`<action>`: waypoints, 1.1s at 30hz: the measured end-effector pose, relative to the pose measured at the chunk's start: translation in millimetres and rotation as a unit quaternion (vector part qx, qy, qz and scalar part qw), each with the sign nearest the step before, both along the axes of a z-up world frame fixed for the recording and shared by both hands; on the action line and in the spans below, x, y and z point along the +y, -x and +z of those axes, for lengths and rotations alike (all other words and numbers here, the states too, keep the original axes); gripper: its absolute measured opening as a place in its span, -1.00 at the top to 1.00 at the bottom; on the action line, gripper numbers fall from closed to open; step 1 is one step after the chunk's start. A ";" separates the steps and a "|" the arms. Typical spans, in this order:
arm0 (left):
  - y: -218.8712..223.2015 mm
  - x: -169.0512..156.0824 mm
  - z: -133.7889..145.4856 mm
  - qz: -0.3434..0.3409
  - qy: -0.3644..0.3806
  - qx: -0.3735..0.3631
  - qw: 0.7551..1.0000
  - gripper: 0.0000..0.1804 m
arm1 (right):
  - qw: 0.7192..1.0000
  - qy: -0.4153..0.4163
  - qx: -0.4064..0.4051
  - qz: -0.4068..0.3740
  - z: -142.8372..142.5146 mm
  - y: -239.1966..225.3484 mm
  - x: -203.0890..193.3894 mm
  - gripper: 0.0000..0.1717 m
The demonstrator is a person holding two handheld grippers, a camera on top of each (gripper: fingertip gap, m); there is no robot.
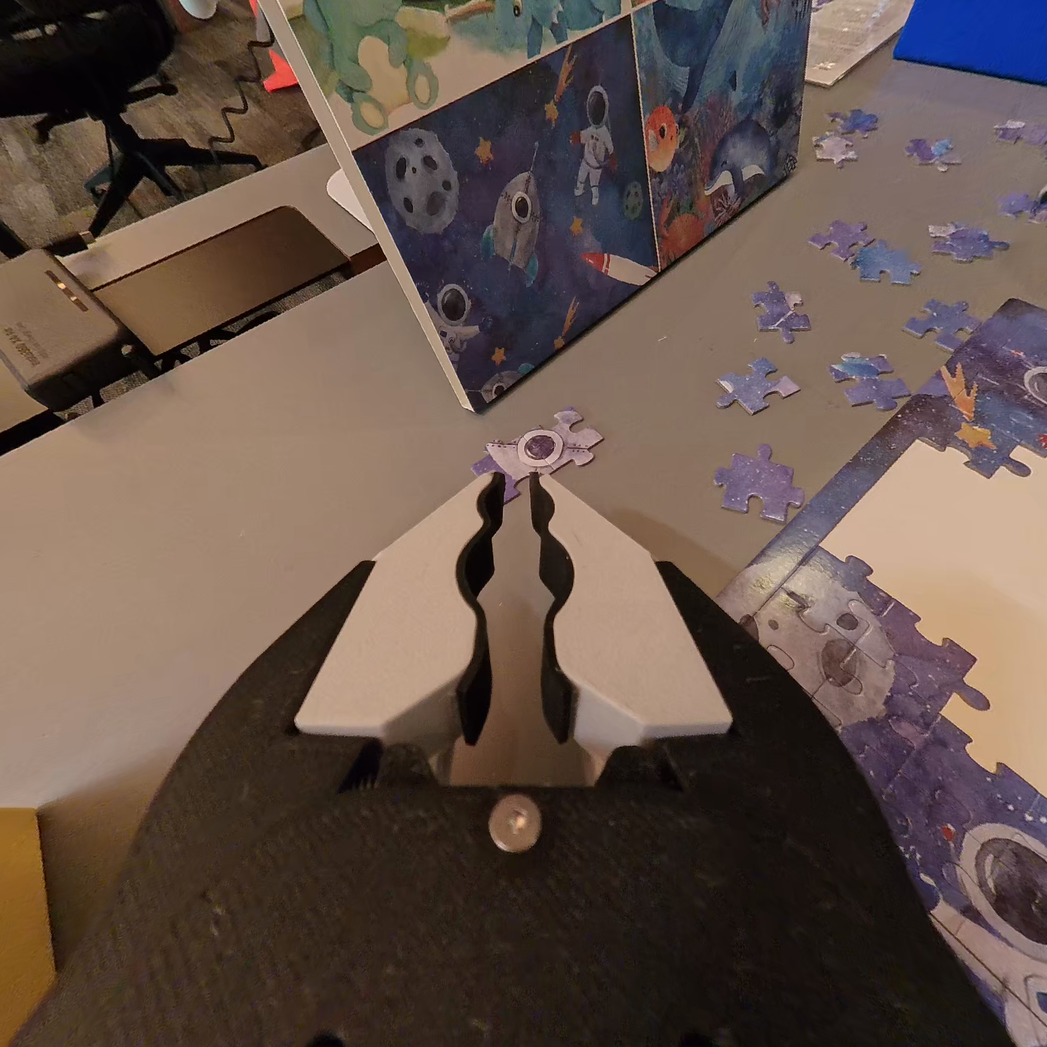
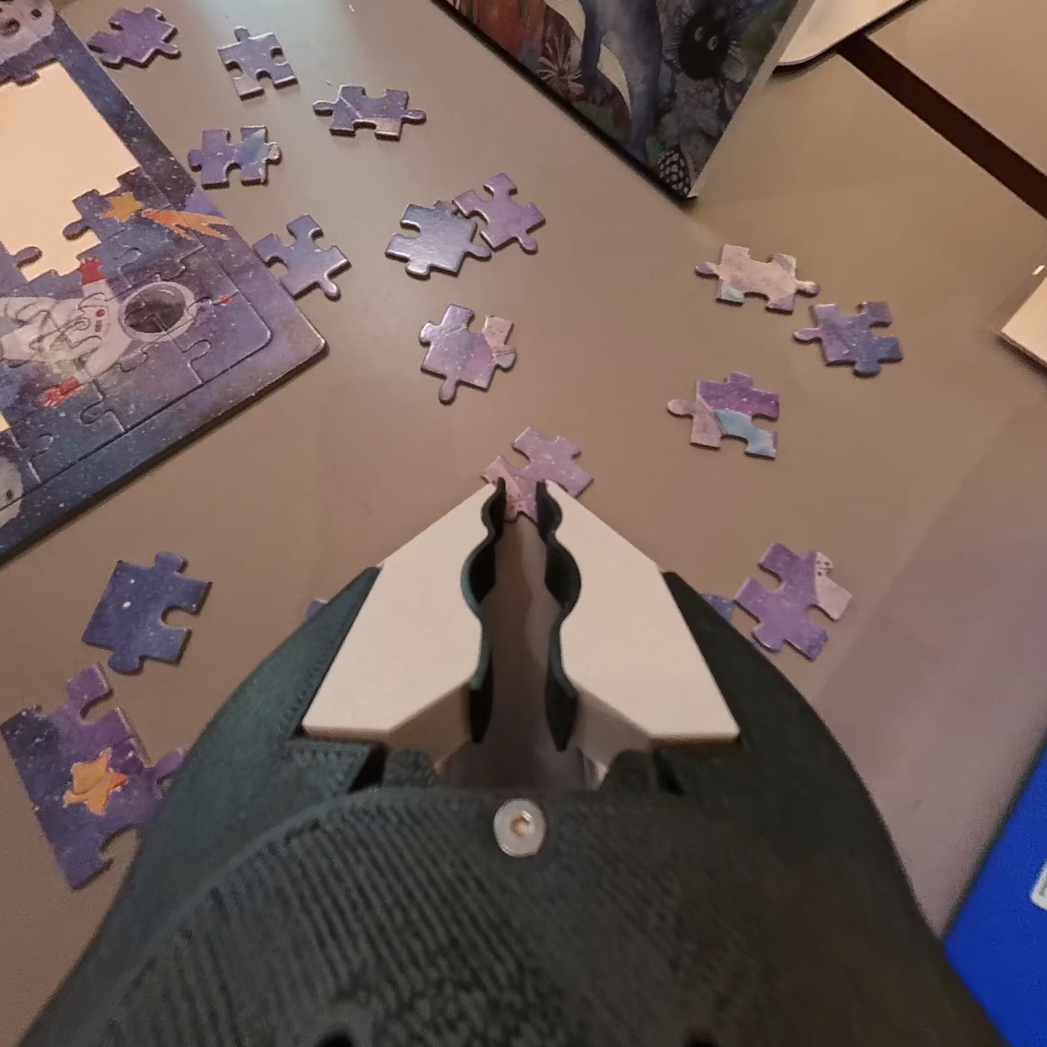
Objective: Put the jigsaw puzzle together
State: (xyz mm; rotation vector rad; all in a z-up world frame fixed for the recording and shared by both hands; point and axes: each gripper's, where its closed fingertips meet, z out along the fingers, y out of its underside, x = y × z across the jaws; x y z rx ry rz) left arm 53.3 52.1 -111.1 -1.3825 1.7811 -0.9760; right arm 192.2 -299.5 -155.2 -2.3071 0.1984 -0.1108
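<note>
My left gripper [image 1: 515, 479] is shut on the near edge of a pale puzzle piece group with a round porthole [image 1: 544, 447], just in front of the picture box [image 1: 510, 226]. My right gripper [image 2: 520, 484] is shut on the near tab of a light purple puzzle piece [image 2: 549, 459] low over the grey table [image 2: 623, 340]. The partly filled space puzzle board [image 1: 935, 538] lies to the right of my left gripper. It also shows in the right wrist view [image 2: 170, 340], to the left of my right gripper.
Several loose purple pieces lie scattered on the table [image 1: 759, 487] [image 2: 464, 351] [image 2: 731, 413] [image 2: 793, 600]. The upright picture box also shows in the right wrist view [image 2: 651, 85]. A blue object [image 2: 997, 906] is at the right edge. A grey device [image 1: 51, 323] and an office chair [image 1: 85, 68] are off the table's left. The tips of one gripper are about 40 cm away from the tips of the other. To reach the blue object [image 2: 997, 906] in a straight line is about 15 cm for my right fingers, about 55 cm for my left.
</note>
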 end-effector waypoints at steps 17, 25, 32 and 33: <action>-0.3 -4.5 3.7 -0.004 0.003 -0.005 1.000 0.91 | 0.994 -0.106 0.034 -0.024 28.0 9.0 31.8 0.72; -0.5 -5.0 3.9 -0.005 0.005 -0.006 1.000 0.91 | 1.000 -0.011 -0.014 0.009 -0.5 22.3 56.0 0.46; -0.1 -2.6 4.2 -0.001 0.007 -0.007 1.000 0.91 | 0.994 -0.023 0.095 0.056 3.8 52.4 45.2 0.56; -0.2 -2.4 4.1 -0.001 0.008 -0.007 1.000 0.91 | 0.992 -0.033 0.104 0.063 7.6 55.3 45.4 0.56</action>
